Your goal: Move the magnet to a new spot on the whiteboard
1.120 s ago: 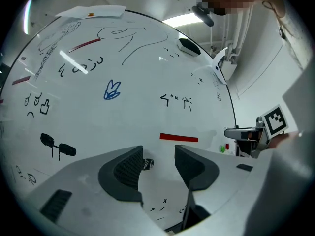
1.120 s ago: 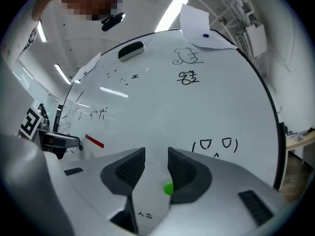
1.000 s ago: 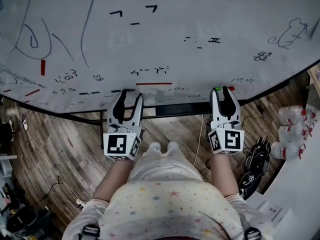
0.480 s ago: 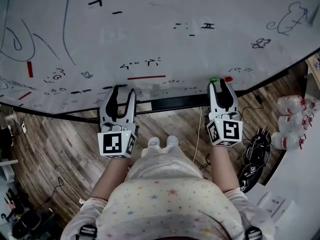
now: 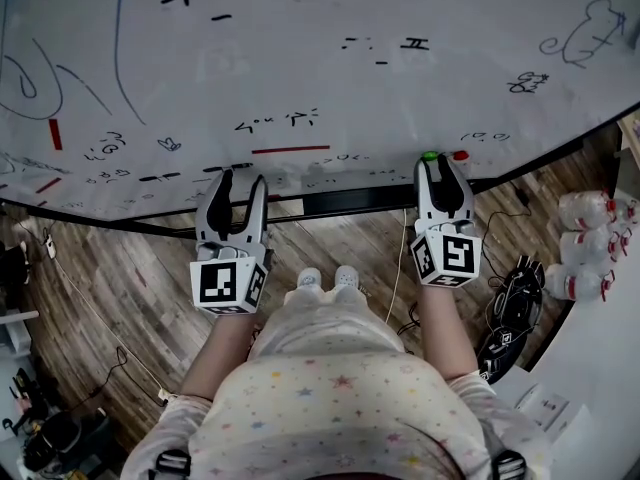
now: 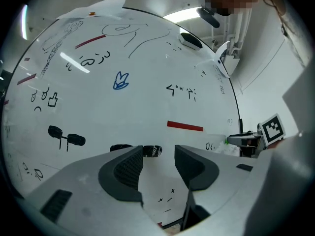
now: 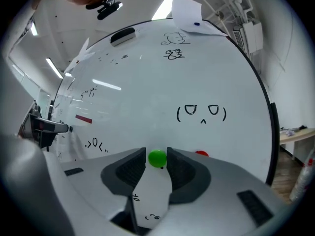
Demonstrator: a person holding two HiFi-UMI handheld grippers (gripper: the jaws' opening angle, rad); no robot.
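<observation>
A small round green magnet (image 7: 157,158) sticks to the whiteboard (image 5: 330,88) near its lower edge, with a red magnet (image 7: 202,154) just to its right. My right gripper (image 7: 157,155) has its jaws narrowed against both sides of the green magnet (image 5: 430,155), with the red magnet (image 5: 460,155) beside it. Further left along the bottom of the board, my left gripper (image 5: 238,180) is open with nothing in it. In the left gripper view, the left gripper (image 6: 158,156) faces black scribbles and a red strip (image 6: 184,126).
The board is covered with drawings and carries an eraser (image 7: 123,36) high up. Its dark lower frame (image 5: 340,203) runs just under both grippers. Wrapped bottles (image 5: 590,248) stand on a white counter at the right, and cables and a black device (image 5: 510,318) lie on the wood floor.
The head view has drifted lower on the board. Both grippers keep their places against the board, and the green magnet stays beside the red one.
</observation>
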